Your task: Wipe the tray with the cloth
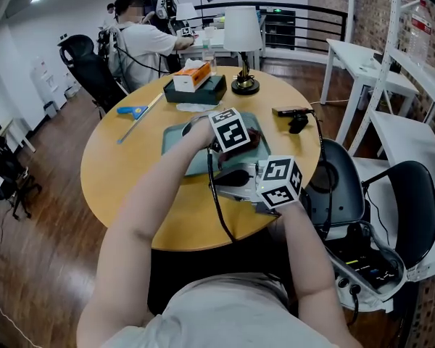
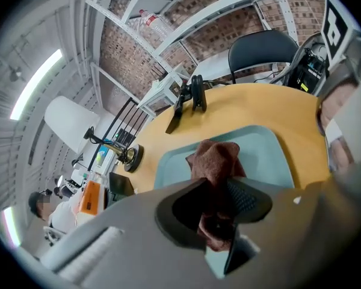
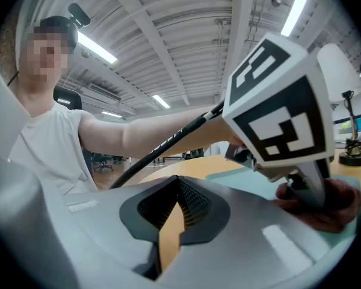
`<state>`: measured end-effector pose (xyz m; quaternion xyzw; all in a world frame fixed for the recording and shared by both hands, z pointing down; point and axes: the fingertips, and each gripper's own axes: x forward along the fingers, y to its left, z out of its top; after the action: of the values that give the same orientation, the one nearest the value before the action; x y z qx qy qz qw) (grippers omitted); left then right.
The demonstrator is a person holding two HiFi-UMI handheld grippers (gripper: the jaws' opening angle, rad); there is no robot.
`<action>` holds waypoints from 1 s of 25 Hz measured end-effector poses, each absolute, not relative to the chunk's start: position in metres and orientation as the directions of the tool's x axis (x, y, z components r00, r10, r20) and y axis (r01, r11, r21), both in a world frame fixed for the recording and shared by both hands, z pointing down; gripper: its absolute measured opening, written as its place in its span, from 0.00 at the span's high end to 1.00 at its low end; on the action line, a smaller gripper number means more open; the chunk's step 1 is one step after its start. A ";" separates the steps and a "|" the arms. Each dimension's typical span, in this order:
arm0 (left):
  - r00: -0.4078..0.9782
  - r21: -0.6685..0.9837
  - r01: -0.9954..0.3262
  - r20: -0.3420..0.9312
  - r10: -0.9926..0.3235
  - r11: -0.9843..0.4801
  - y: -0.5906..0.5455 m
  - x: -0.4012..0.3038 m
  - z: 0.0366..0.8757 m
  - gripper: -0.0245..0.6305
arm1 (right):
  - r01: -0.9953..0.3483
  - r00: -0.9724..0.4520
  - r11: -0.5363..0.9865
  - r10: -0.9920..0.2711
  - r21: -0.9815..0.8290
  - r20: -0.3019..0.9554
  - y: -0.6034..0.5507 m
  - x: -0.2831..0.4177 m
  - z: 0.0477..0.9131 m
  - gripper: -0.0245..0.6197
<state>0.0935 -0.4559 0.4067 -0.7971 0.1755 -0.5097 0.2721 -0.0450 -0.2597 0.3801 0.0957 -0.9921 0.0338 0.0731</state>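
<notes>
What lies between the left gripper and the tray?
The brown cloth: the left gripper is shut on it, over the tray. The left gripper view shows this.

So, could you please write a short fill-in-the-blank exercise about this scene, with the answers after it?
1. The left tongs are shut on the brown ____.
2. It lies on the pale green ____.
3. The right tongs are shut and hold ____.
4. The lamp on the table has a ____ shade.
Missing words: cloth; tray; nothing; white.
</notes>
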 end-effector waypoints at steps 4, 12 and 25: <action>0.377 -0.627 -0.046 0.710 -0.595 -0.778 -0.469 0.056 0.401 0.81 | -0.189 -0.973 0.981 -0.179 -0.052 0.148 -0.261 -0.045 0.375 0.96; 0.291 -0.648 -0.105 0.705 -0.646 -0.755 -0.481 -0.026 0.405 0.81 | -0.149 -0.980 0.987 -0.139 -0.061 0.145 -0.257 -0.045 0.377 0.96; 0.142 -0.679 -0.230 0.685 -0.714 -0.697 -0.495 -0.116 0.402 0.81 | -0.131 -0.983 0.990 -0.122 -0.056 0.138 -0.254 -0.045 0.373 0.96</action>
<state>-0.1158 -0.4948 0.4022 -0.7249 0.3257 -0.5684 0.2129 -0.0455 -0.2537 0.3728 0.0635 -0.9952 0.0325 0.0673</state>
